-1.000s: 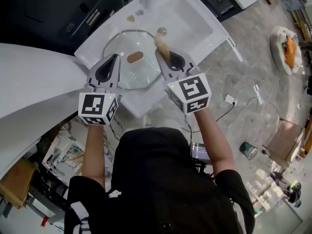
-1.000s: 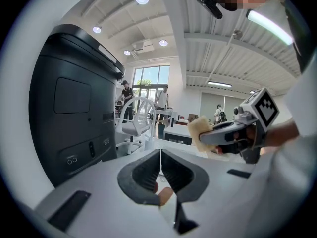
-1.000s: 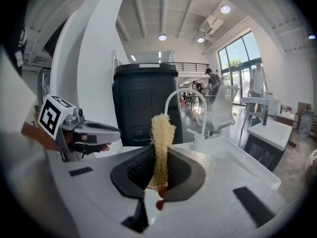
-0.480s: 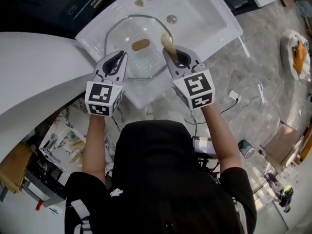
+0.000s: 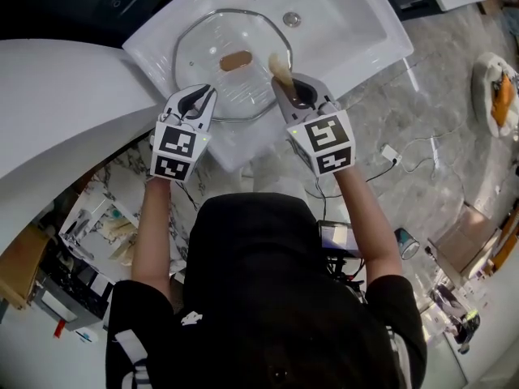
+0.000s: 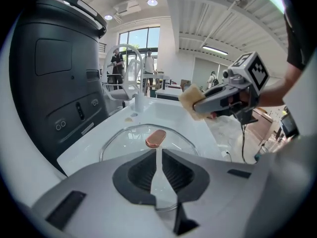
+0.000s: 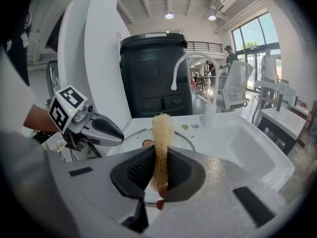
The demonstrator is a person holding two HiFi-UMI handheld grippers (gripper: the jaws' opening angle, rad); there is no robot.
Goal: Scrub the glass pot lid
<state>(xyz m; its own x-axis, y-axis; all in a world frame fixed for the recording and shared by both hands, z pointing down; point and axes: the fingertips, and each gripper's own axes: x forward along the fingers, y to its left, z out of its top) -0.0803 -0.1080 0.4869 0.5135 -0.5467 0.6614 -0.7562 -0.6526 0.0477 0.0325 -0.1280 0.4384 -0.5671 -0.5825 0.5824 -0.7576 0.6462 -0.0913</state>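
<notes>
The glass pot lid [image 5: 212,49] with a copper knob [image 5: 236,60] lies flat in a white sink [image 5: 340,23]. My left gripper [image 5: 208,94] is shut at the lid's near-left rim, with nothing seen between its jaws. In the left gripper view the knob [image 6: 155,138] sits just beyond that gripper [image 6: 157,151]. My right gripper [image 5: 284,81] is shut on a tan sponge [image 5: 280,66], which stands upright over the lid's right edge. In the right gripper view the sponge [image 7: 161,133] rises from between the jaws, with the lid [image 7: 181,139] behind it.
A white faucet [image 7: 194,66] stands at the sink's far side, with the drain [image 5: 292,19] in the basin beyond the lid. A dark appliance [image 7: 151,73] stands behind the sink. A white curved counter [image 5: 65,104] lies to the left. Cables [image 5: 389,156] trail on the floor at right.
Both grippers have drawn back a little toward the lid's near rim. The sponge stays in the right gripper, and the left stays shut.
</notes>
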